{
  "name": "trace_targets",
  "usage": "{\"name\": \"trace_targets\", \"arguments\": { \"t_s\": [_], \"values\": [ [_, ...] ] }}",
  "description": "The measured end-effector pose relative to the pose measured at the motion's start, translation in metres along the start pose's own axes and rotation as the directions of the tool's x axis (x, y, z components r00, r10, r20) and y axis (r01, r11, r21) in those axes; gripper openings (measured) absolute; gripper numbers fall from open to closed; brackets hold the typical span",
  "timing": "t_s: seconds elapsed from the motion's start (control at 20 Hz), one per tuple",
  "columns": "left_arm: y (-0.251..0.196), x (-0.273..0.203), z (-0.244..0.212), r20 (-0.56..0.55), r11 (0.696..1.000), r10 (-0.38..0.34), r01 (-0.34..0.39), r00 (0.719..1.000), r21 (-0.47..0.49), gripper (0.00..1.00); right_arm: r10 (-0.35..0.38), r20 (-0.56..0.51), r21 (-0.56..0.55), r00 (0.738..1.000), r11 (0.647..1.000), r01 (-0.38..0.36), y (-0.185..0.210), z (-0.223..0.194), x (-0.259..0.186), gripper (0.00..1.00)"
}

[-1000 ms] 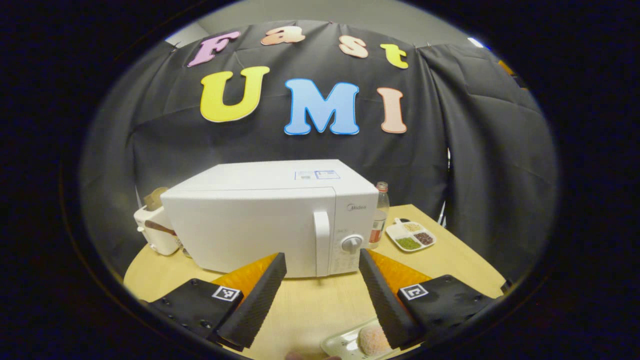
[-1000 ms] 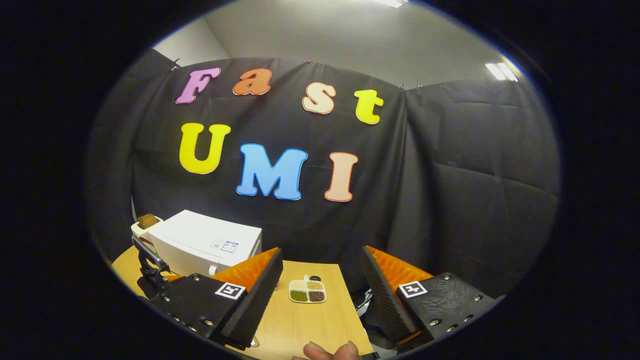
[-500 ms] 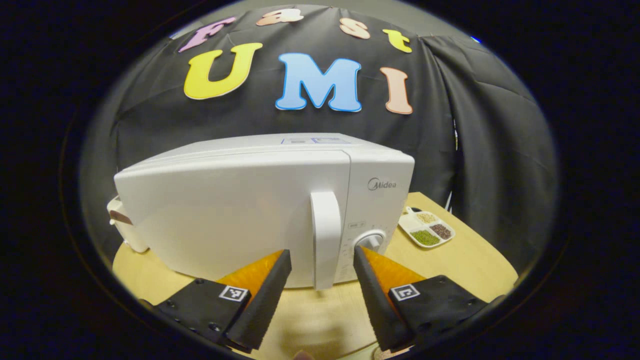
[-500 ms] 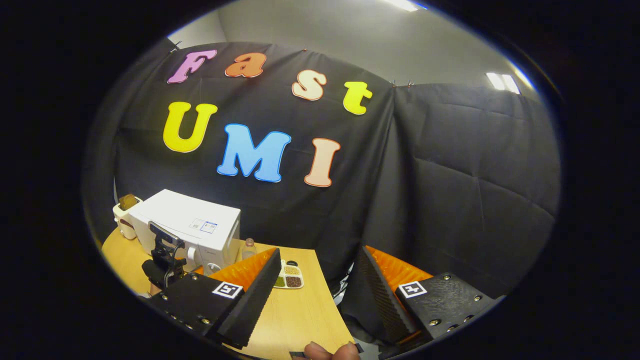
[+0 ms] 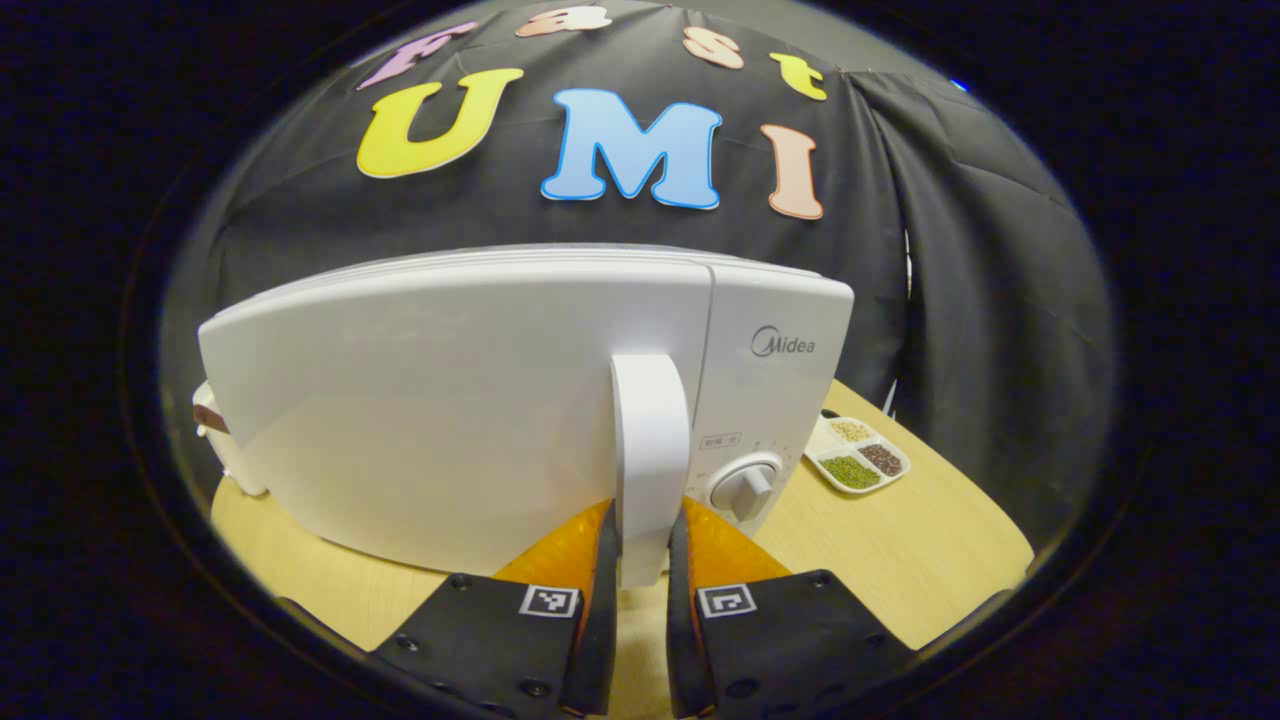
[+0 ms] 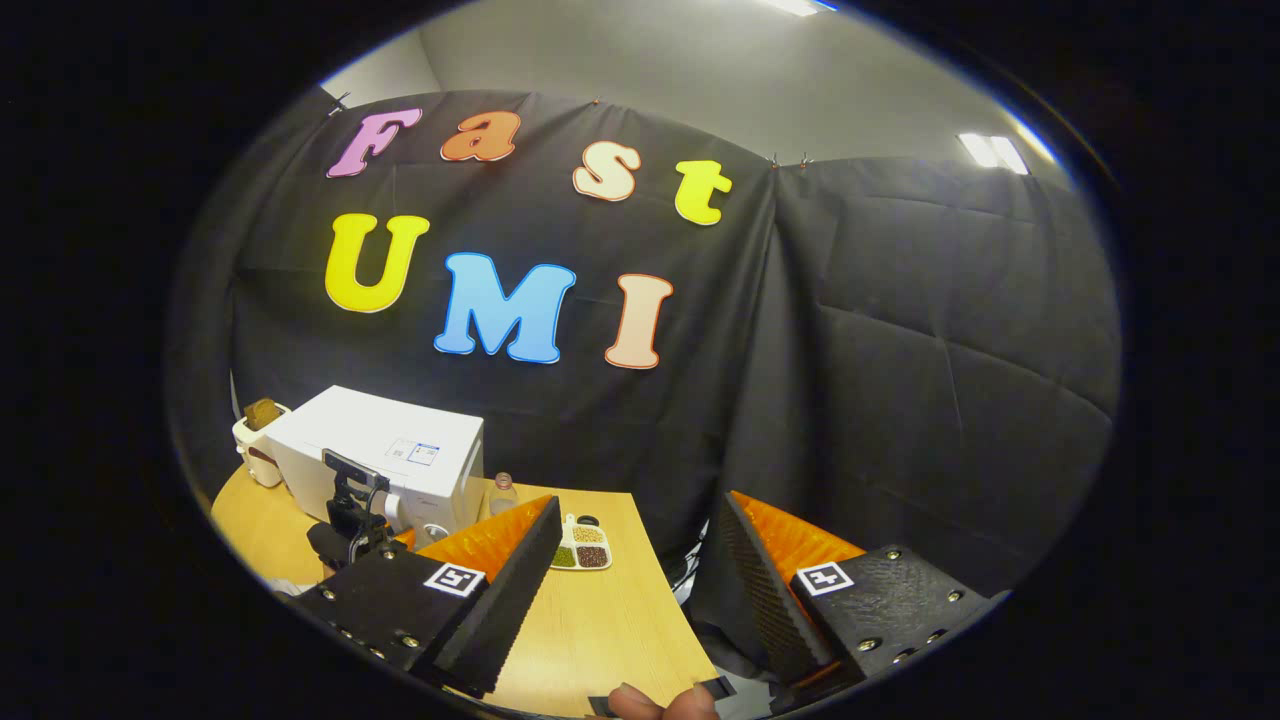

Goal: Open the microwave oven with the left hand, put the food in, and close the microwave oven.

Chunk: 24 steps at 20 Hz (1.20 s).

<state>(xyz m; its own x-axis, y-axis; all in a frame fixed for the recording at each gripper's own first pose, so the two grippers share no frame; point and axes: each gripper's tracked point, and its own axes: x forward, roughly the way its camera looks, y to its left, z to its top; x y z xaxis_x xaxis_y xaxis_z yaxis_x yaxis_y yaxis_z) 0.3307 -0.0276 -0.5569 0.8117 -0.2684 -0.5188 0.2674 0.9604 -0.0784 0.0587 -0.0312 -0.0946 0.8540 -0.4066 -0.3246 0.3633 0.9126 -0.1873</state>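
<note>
Left gripper (image 5: 640,560) jaws clamped on door handle (image 5: 650,450) of microwave (image 5: 450,400), door shut. Right gripper (image 6: 640,590) jaws spread, nothing held. One divided dish (image 5: 860,458), one bottle (image 6: 503,492) seen beside microwave on surface (image 5: 900,560).

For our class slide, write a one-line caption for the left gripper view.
Left gripper shut on the handle of the closed microwave.

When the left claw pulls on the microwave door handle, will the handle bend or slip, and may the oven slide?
The handle looks like thick moulded plastic, so probably stiff. Its smooth surface might slip, though the left claw pinches it from both sides. The microwave looks bulky and probably heavy, so it likely stays on the table.
</note>
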Motion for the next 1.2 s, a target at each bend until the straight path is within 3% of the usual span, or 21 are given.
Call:
{"name": "trace_targets", "arguments": {
  "t_s": [0.2, 0.6, 0.7, 0.8, 1.05, 1.2],
  "values": [
    [0.000, 0.000, -0.003, -0.010, 1.000, 0.018, -0.018, 1.000, 0.019, 0.25, 0.031, 0.038, 0.019, 0.999, 0.999, -0.032, 0.004, 0.008, -0.013, 0.98],
    [0.000, -0.006, -0.007, -0.037, 1.000, 0.004, -0.002, 0.999, 0.031, 0.22, 0.001, 0.042, 0.041, 0.999, 0.999, -0.002, -0.014, -0.010, -0.053, 0.98],
    [-0.002, -0.035, -0.020, -0.030, 1.000, 0.008, -0.007, 1.000, 0.021, 0.20, -0.010, 0.043, 0.046, 0.999, 0.999, 0.008, -0.022, -0.017, -0.064, 0.97],
    [0.004, -0.075, -0.035, 0.000, 0.995, 0.059, -0.059, 0.998, 0.078, 0.22, -0.013, 0.051, 0.074, 0.999, 0.997, 0.010, -0.030, -0.019, -0.077, 0.98],
    [0.032, -0.160, -0.072, -0.022, 0.989, 0.129, -0.127, 0.991, 0.076, 0.22, 0.061, 0.090, 0.133, 0.994, 0.988, -0.073, -0.033, -0.026, -0.107, 0.97],
    [0.063, -0.207, -0.093, -0.051, 0.974, 0.221, -0.218, 0.974, 0.065, 0.22, 0.105, 0.104, 0.171, 0.989, 0.978, -0.122, -0.039, -0.033, -0.134, 0.97]
  ]
}}
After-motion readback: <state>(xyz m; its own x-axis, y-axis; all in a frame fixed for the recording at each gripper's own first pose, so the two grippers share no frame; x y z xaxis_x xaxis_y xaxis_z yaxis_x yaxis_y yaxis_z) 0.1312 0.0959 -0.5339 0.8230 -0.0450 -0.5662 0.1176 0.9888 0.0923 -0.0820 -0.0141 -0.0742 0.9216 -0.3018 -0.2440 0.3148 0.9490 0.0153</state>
